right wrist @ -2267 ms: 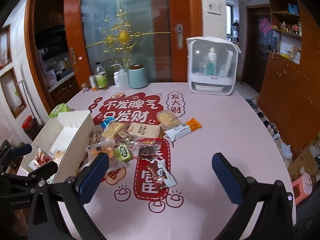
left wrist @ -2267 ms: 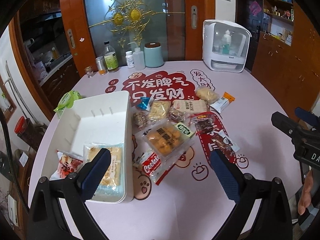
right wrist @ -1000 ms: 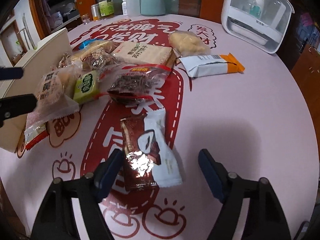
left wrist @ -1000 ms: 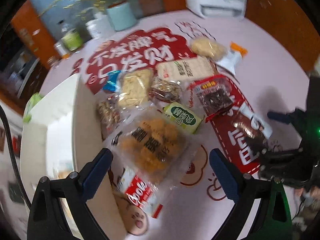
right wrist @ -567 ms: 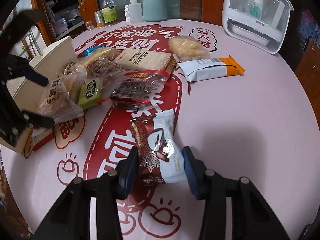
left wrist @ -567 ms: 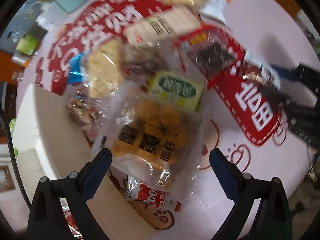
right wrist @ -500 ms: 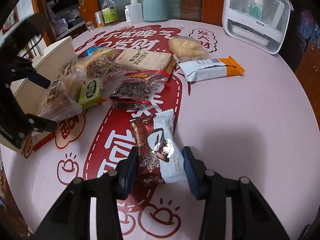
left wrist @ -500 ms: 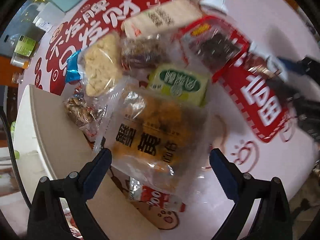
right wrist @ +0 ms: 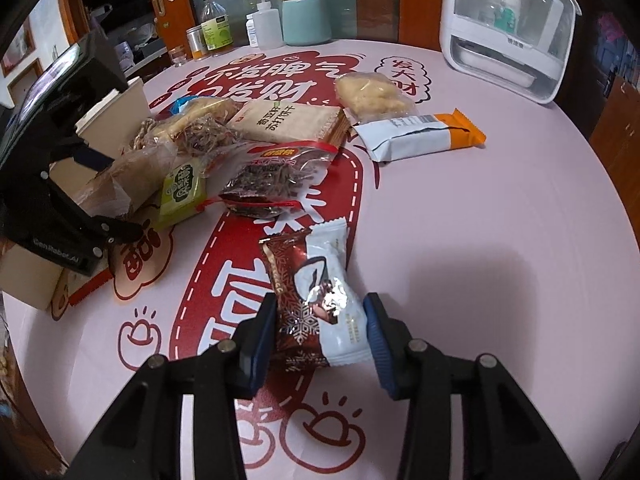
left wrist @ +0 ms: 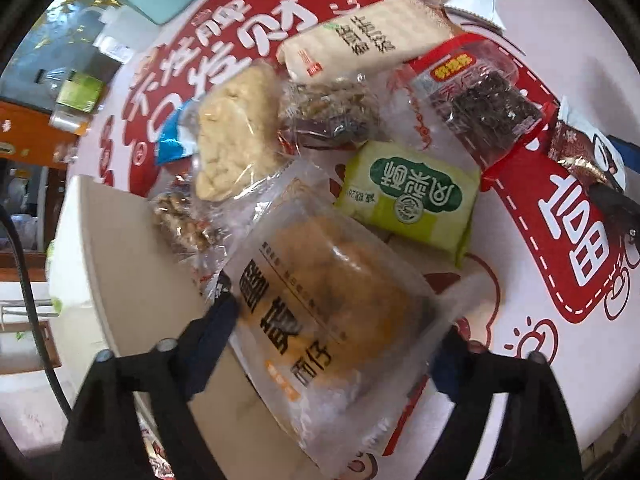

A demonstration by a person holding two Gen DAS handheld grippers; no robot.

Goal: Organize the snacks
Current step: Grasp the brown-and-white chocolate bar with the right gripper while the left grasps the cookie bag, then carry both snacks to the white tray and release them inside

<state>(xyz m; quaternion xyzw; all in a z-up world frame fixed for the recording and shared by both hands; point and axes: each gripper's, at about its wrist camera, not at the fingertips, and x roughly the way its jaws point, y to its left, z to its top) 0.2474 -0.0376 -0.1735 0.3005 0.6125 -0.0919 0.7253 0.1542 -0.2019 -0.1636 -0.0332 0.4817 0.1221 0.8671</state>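
My left gripper (left wrist: 336, 336) is shut on a clear bag of golden bread (left wrist: 332, 316), lifted beside the white bin (left wrist: 120, 264). My right gripper (right wrist: 320, 336) is shut on a brown and white snack packet (right wrist: 320, 292) that lies on the pink tablecloth (right wrist: 500, 208). A pile of snacks lies behind: a green packet (right wrist: 182, 190), a red bag of dark pieces (right wrist: 276, 176), a cracker pack (right wrist: 288, 122), an orange-tipped bar (right wrist: 416, 136) and a pale pastry bag (right wrist: 372, 94). The left gripper also shows in the right wrist view (right wrist: 100, 196).
A white appliance (right wrist: 508, 28) stands at the back right. Bottles, a tin and a teal canister (right wrist: 306, 18) line the table's far edge. A red packet (right wrist: 86, 290) sticks out beside the bin (right wrist: 116, 108).
My left gripper came down and closed on the bread bag, which now sits lifted between the fingers. My right gripper closed on the brown and white packet and stays put.
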